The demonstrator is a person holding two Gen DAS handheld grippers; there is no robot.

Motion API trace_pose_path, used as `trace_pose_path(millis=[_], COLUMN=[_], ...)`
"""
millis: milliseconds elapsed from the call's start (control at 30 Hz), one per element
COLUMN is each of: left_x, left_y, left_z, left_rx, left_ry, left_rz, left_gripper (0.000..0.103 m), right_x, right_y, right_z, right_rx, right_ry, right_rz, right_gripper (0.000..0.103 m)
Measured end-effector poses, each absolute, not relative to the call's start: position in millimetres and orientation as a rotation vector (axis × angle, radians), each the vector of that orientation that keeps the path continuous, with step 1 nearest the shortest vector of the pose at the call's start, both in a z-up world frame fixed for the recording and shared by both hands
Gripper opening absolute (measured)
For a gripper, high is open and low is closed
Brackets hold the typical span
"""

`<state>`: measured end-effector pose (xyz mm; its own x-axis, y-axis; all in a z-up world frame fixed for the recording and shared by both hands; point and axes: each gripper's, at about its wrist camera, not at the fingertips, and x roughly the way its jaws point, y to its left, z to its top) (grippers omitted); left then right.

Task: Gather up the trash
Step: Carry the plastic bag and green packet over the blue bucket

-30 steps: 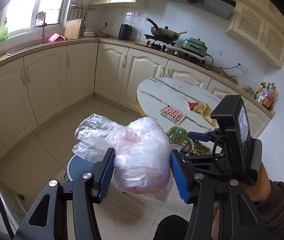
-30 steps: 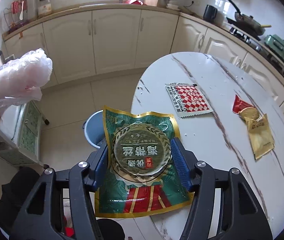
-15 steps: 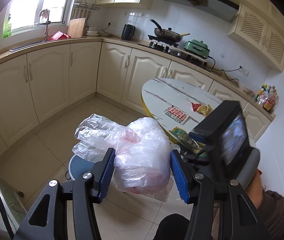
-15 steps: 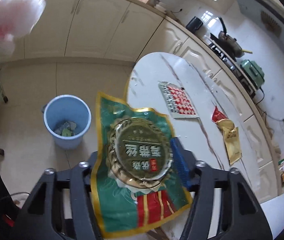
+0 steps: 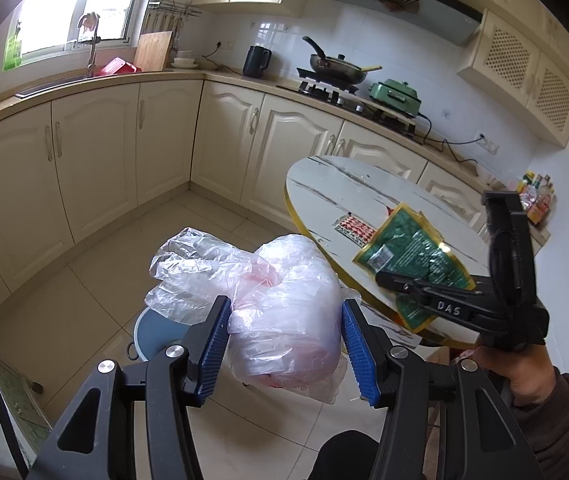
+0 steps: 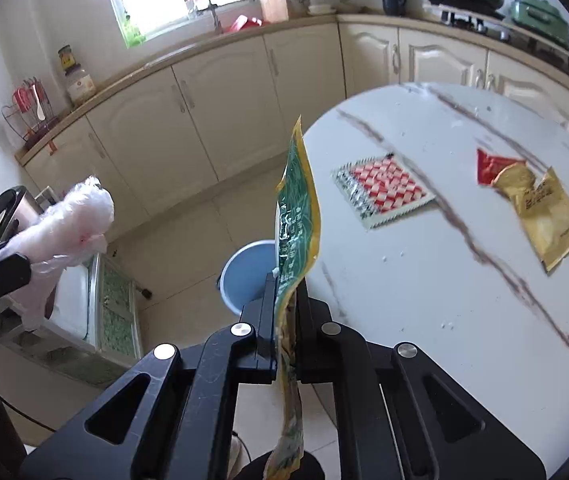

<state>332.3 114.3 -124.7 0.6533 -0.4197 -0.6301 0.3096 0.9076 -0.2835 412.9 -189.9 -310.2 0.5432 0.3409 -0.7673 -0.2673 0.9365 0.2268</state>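
Observation:
My left gripper point(image 5: 284, 340) is shut on a crumpled clear plastic bag point(image 5: 280, 312), held in the air above the floor; the same plastic bag point(image 6: 72, 220) shows at the left of the right wrist view. My right gripper point(image 6: 286, 304) is shut on a green and gold snack packet point(image 6: 296, 216), which stands on edge between the pads beside the table's rim. That packet point(image 5: 408, 256) also shows in the left wrist view, clamped in the right gripper point(image 5: 400, 282). A blue trash bucket point(image 6: 244, 276) stands on the floor below, partly hidden by the packet.
The round marble table point(image 6: 424, 280) carries a red-checked wrapper point(image 6: 382, 188) and a red and gold wrapper point(image 6: 532, 200). Cream cabinets point(image 5: 92, 168) run along the walls. A low white appliance point(image 6: 80, 300) stands on the floor at the left. Beige floor tiles point(image 5: 96, 292) lie between.
My right gripper closed flat on the green packet and rolled, so the packet went from lying face-up to standing on edge, lifted off the table rim. The left gripper and bag stayed put.

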Motion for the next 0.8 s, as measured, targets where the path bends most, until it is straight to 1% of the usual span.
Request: trace_pose_path(millis=[133, 233, 400, 533, 600, 800], left_x=[346.8, 362.0, 401.4, 449.5, 476.1, 554.5], left_y=[122.3, 130.4, 157.0, 182.3, 189.9, 192.8], left_z=[-130.6, -138.8, -164.5, -205.1, -231.4, -320.6], left_rx=[-0.165, -0.176, -0.180, -0.194, -0.196, -0.213], left_ry=[0.750, 0.758, 0.797, 0.872, 0.916, 1.067], left_rz=[-0.409, -0.381, -0.310, -0.230, -0.194, -0.151], left_gripper=[0.051, 0.051, 0.051, 0.051, 0.051, 0.051], right_x=[414.6, 425.1, 467.7, 513.6, 538.8, 607.4], right_y=[-179.1, -148.9, -72.0, -8.8, 12.8, 27.8], right_z=[-291.5, -279.0, -296.4, -341.4, -377.8, -485.5], right_rx=[0.072, 0.053, 0.007, -0.064, -0.094, -0.061], right_ry=[0.869, 0.843, 0.859, 0.917, 0.979, 1.177], right_rz=[0.369, 0.429, 0.527, 0.560, 0.558, 0.516], right_gripper=[0.007, 0.007, 0.007, 0.007, 0.007, 0.007])
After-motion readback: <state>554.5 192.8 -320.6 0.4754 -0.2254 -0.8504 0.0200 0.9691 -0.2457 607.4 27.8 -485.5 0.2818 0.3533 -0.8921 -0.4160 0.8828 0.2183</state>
